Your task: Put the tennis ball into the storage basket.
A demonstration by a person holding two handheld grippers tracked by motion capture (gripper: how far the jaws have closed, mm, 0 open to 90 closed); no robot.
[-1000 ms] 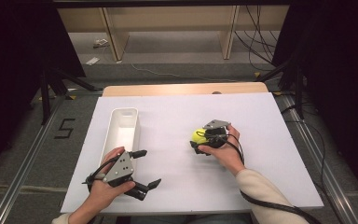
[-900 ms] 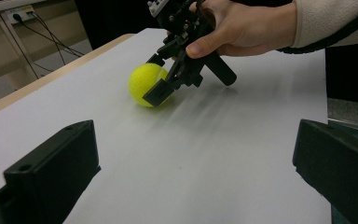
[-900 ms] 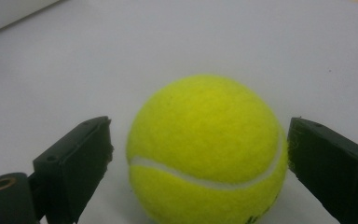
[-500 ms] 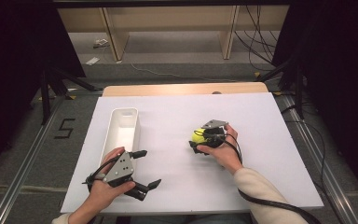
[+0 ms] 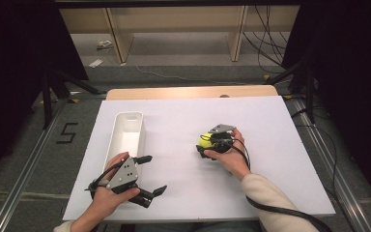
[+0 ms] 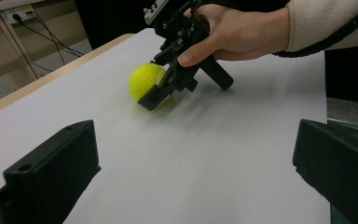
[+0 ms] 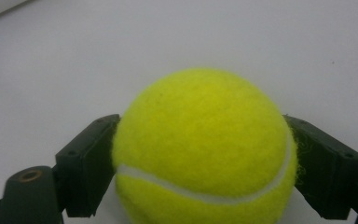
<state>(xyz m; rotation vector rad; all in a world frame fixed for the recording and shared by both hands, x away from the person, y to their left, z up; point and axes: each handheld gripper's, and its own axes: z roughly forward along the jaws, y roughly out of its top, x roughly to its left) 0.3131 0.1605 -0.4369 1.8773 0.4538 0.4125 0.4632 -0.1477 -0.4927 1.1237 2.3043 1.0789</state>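
A yellow tennis ball [image 5: 204, 140] rests on the white table sheet [image 5: 270, 125], right of centre. My right gripper [image 5: 203, 146] lies low around it; its jaws have just been closing. In the right gripper view the ball [image 7: 200, 149] sits between the black fingers [image 7: 86, 163], and both pads touch its sides. From the left gripper view I see the ball [image 6: 142, 79] held in the right gripper [image 6: 154, 91] under a person's hand. My left gripper [image 5: 157, 173] is near the table's front left, its jaws wide apart [image 6: 193, 140] with nothing between them.
A long white bin [image 5: 117, 130] stands on the left half of the table, just beyond my left gripper. A cable [image 5: 280, 212] trails from the right hand along the forearm to the front edge. A wooden table edge [image 5: 188, 92] runs along the back.
The right gripper's jaws have drawn in against the ball's sides. Both hands and the ball stay where they were.
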